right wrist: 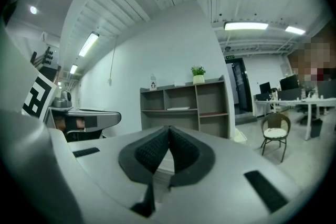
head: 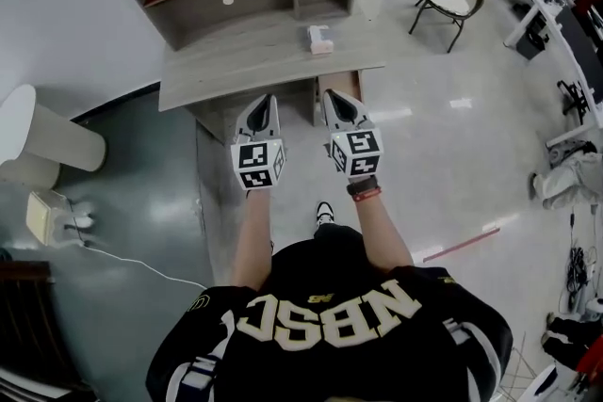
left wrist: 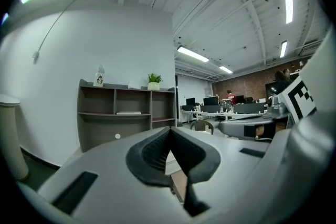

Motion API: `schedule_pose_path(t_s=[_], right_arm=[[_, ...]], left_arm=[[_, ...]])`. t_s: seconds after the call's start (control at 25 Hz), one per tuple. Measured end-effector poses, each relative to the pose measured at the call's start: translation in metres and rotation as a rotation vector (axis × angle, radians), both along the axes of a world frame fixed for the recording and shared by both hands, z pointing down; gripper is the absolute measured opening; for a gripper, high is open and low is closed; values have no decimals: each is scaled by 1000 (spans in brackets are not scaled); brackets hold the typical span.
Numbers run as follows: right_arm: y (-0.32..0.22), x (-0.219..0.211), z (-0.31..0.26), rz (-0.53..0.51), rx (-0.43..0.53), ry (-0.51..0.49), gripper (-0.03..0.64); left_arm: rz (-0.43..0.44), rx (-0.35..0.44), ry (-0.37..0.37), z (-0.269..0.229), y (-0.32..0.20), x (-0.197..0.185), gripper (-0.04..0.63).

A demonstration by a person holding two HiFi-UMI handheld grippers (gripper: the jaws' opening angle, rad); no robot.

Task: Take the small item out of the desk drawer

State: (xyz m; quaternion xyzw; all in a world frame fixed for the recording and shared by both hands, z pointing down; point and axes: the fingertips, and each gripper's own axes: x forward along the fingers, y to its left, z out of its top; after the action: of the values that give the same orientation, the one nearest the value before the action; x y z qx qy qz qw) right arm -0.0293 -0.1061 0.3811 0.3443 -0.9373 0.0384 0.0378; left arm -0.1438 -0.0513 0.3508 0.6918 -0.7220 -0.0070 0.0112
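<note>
Tongs of left gripper (head: 268, 101) and right gripper (head: 333, 96) sit closed, empty, near one desk (head: 245, 61) bearing one box (head: 320, 39).

The person wears a black shirt (head: 311, 362) with big white letters across it and white stripes on the sleeves. A dark watch (head: 364, 188) with a red edge is on the right wrist. One black and white shoe (head: 324, 214) shows. The left gripper (head: 267, 101) and the right gripper (head: 332, 95) are smooth light grey shells. Their jaws have dark ribbed pads (left wrist: 152, 152). Each carries a white cube (head: 257, 165) with black square marks.
</note>
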Motion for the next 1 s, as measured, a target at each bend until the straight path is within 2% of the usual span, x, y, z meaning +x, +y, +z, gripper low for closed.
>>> schedule_pose_path(t_s=[0.28,0.44,0.76,0.92,1.0], right_arm=[[-79,3,18,-3,-70,13,6],[-94,-2,46,6,-134,38,6],[-133,2,101,97,-230,80,6],[-152,15,140,159,-372,92,8],[-158,21,156,182,-409,109,9]], left_arm=[[12,-72,17,26,-79,12,14],[33,-129,28,49,-103,8,14],[170,-226,33,102,-157,23,14],[236,-278,47,129,-178,34,14],[266,-299,47,141,-185,39,14]])
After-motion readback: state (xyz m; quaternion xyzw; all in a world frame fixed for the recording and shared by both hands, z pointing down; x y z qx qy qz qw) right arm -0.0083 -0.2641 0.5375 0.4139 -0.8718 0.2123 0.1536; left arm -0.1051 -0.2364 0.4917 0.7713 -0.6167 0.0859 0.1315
